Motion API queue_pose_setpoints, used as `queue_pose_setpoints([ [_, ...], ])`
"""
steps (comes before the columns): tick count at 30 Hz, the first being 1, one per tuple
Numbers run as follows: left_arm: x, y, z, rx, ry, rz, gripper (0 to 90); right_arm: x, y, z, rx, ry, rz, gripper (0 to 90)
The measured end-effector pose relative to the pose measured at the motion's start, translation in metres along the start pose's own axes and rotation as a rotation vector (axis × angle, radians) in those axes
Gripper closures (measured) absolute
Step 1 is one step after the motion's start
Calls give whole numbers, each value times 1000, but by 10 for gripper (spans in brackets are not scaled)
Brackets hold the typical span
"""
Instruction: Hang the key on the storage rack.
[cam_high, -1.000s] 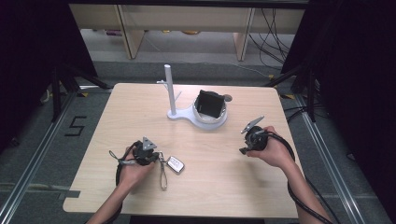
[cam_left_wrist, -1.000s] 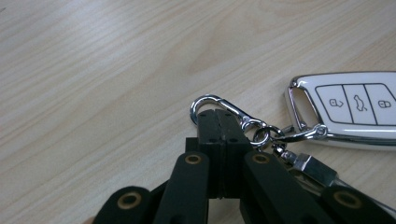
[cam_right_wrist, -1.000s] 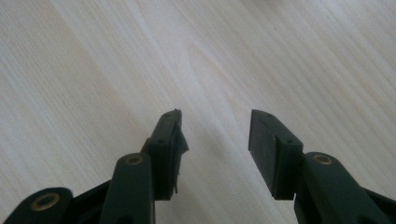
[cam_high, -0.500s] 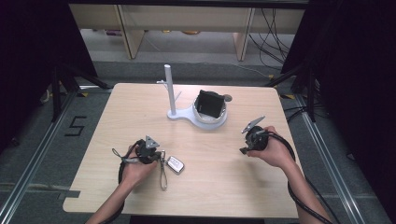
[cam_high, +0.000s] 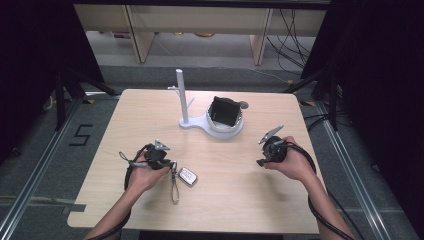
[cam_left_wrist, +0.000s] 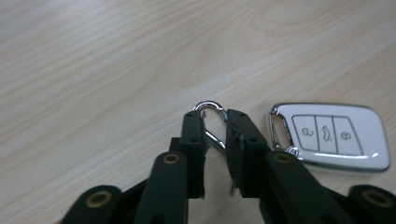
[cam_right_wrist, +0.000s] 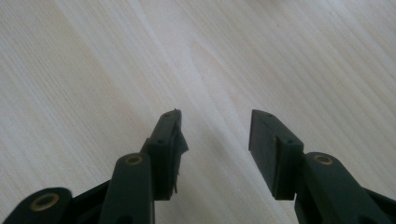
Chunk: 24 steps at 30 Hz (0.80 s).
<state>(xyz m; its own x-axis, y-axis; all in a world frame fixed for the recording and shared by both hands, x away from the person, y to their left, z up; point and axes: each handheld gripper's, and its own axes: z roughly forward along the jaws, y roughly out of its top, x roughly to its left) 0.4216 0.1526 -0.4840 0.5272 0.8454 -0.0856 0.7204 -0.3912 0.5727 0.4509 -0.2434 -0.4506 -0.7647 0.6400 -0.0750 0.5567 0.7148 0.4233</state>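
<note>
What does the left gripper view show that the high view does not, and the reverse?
Left gripper view: the key fob's three buttons and a silver clip between the left gripper's jaws, which have just been opening. High view: the white stand and the black box. Both: key fob, wooden table.

Open tabletop (cam_high: 240, 195) between both grippers — white stand (cam_high: 186, 107) and black box (cam_high: 223, 111) mid-table, farther back.

Light wooden table (cam_high: 150, 115): white stand (cam_high: 192, 122) with upright post (black box in its ring); white car key (cam_high: 188, 175) with carabiner (cam_left_wrist: 210, 122) and strap (cam_high: 174, 189).
</note>
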Motion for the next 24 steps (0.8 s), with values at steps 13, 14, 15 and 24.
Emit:
queue_pose_setpoints([
  [13,0,27,9,229,-2,-174,538,1,-1,1,18,7,11,550],
  [14,-1,29,11,220,-1,-181,535,1,-1,0,19,2,8,550],
  [15,0,30,11,223,2,-175,535,2,-1,1,21,3,12,550],
  [24,1,30,17,239,6,-178,531,3,0,4,13,4,-3,549],
])
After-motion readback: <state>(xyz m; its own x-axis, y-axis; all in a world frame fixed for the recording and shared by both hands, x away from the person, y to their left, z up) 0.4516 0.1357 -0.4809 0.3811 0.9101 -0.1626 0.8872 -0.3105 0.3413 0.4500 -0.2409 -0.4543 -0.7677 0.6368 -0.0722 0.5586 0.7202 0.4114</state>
